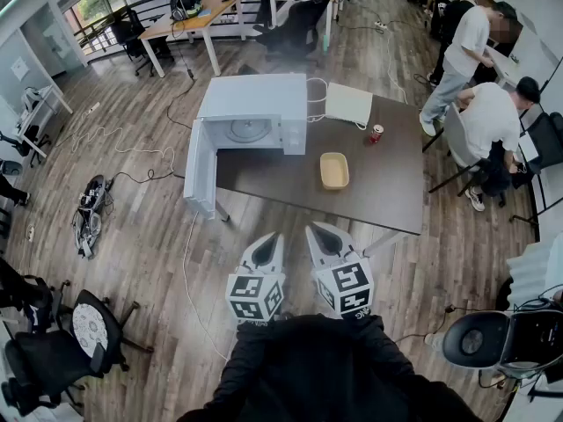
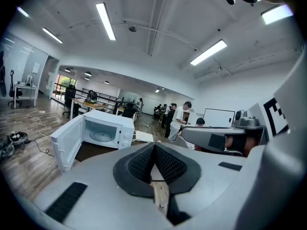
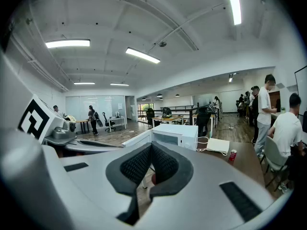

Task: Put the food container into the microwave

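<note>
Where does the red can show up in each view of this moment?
Head view: red can upright on the dark table, right of the microwave.
Left gripper view: cannot be made out.
Right gripper view: right of centre, on the table, right of the microwave.
Shared landmark: the open white microwave, in all three views.

We see a white boxy microwave [image 1: 255,112], a pale yellow shallow plastic food container [image 1: 334,170] and a small red can [image 1: 376,134] on the dark brown table [image 1: 396,196]. Our grey left gripper [image 1: 272,238] and right gripper [image 1: 316,230] bear black-and-white square-patterned cubes [image 1: 255,297].
</note>
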A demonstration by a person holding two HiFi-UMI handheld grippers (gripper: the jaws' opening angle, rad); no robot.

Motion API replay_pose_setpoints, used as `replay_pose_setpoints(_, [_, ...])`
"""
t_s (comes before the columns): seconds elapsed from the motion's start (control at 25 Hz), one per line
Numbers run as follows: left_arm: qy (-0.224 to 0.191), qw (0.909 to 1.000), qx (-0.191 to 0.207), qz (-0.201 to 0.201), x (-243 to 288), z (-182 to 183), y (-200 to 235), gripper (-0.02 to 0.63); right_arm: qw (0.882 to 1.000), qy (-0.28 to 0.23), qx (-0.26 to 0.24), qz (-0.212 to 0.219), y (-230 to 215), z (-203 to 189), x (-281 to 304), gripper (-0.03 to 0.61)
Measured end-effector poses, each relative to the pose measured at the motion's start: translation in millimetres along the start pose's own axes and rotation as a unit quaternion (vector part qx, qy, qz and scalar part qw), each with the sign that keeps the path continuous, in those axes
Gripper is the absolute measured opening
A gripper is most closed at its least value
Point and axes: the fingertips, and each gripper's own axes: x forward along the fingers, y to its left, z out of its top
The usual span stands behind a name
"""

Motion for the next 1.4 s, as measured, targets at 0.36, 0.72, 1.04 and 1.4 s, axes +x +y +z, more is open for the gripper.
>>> replay_pose_setpoints(0.36, [0.000,1.0000,-0.008,0.000,2,-1,5,0.032,1.000,0.005,0.005,-0.003,-3,-2,3,0.023])
replay_pose_setpoints(0.72, [0.001,0.9999,-0.016,-0.003,-1,-5,11,0.032,1.000,0.011,0.008,-0.006,3,-5,6,0.023])
replay_pose_setpoints(1.04, [-0.003,0.9999,-0.015,-0.002,-6,-1,18,0.032,1.000,-0.007,0.018,-0.001,12,1,9,0.023])
replay_pose_setpoints(1.4, [0.002,0.9998,-0.022,-0.001,-17,-8,30,0.032,1.000,-0.003,0.028,-0.003,22,-5,14,0.023])
